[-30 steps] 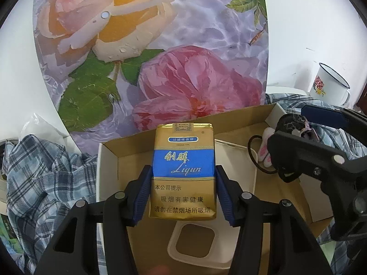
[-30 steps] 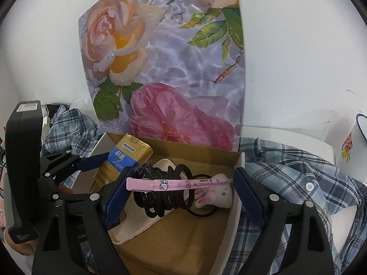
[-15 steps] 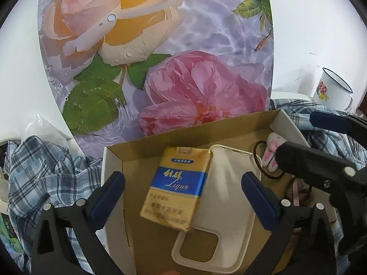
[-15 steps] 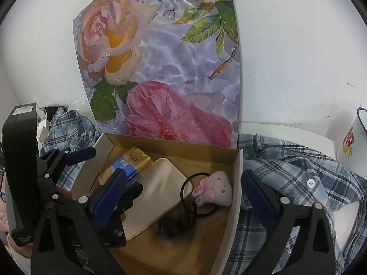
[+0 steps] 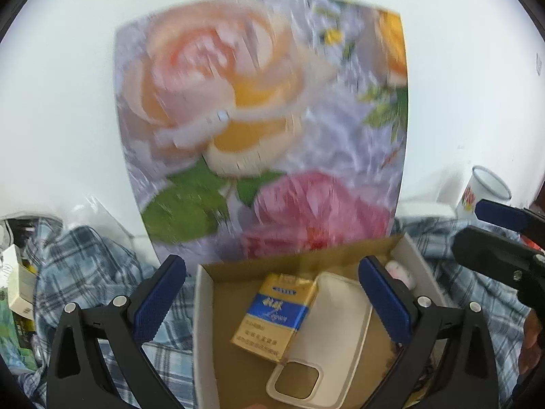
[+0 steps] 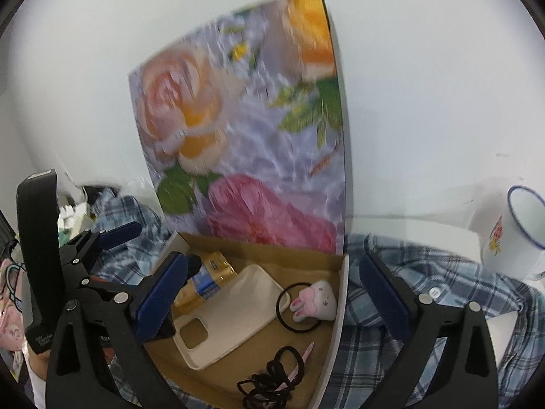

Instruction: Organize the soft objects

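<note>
An open cardboard box (image 5: 204, 320) holds a gold and blue cigarette pack (image 5: 272, 313) that leans on a cream phone case (image 5: 327, 334). My left gripper (image 5: 270, 298) hangs open above them with nothing between its fingers. In the right wrist view the same box (image 6: 340, 293) also holds a pink bunny hair tie (image 6: 315, 301), a tangle of black hair ties (image 6: 269, 381) and a pink clip (image 6: 301, 361) in the near corner. My right gripper (image 6: 272, 293) stands open over the box, touching nothing.
A large rose-print board (image 5: 265, 129) leans on the white wall behind the box. A blue plaid shirt (image 6: 425, 293) lies around the box on both sides. A white enamel mug (image 6: 511, 235) stands at the right. Small boxes (image 5: 20, 289) clutter the far left.
My left gripper opened and let go of the cigarette pack, which fell onto the phone case. My right gripper released the black hair ties and pink clip into the box. Both grippers rose.
</note>
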The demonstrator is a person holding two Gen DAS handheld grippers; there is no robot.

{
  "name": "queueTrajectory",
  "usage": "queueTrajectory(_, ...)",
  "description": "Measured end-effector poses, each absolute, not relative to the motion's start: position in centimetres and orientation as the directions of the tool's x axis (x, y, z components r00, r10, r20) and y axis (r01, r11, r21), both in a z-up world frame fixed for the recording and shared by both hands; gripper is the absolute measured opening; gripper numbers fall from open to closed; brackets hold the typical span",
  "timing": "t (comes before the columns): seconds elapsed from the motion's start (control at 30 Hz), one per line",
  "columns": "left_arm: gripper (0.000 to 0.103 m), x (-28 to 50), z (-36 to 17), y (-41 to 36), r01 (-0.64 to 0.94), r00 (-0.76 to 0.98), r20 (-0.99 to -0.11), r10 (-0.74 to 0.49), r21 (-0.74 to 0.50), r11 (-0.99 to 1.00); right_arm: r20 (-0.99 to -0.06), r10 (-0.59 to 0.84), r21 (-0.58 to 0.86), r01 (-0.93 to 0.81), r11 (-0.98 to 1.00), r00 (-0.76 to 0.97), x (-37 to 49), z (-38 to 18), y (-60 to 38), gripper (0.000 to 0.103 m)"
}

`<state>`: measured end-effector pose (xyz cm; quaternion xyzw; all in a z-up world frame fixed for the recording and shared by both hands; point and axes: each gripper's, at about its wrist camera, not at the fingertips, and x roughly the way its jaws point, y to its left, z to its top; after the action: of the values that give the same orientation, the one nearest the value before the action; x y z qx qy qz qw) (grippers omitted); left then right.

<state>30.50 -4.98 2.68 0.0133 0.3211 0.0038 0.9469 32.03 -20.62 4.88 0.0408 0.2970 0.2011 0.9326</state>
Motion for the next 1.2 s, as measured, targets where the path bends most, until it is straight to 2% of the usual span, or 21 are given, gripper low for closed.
queueTrajectory(0.53, 0.103, 24.8, 10.9, -5.2, 0.031, 0.895, -0.444, -0.040, -0.028, 0.999, -0.367, 0.438, 0.107, -0.430, 0.896, 0.821, 25.5, 12.2, -20.5, 0.103)
queueTrajectory(0.67, 0.103, 22.8, 12.9, -5.5, 0.011, 0.925, -0.380, -0.017, -0.017, 1.000, -0.325, 0.441, 0.071, -0.443, 0.894, 0.837, 23.5, 13.8, -20.4, 0.103)
queueTrajectory(0.87, 0.103, 21.0, 14.8, -5.5, 0.049, 0.936, -0.346, -0.055, -0.028, 0.998, -0.301, 0.391, -0.024, -0.417, 0.909, 0.870, 21.3, 15.0, -19.9, 0.103)
queueTrajectory(1.2, 0.103, 17.7, 17.2, -6.4, 0.121, 0.951, -0.286, -0.120, -0.014, 0.993, -0.228, 0.423, -0.046, -0.444, 0.895, 0.877, 18.1, 17.1, -20.1, 0.103)
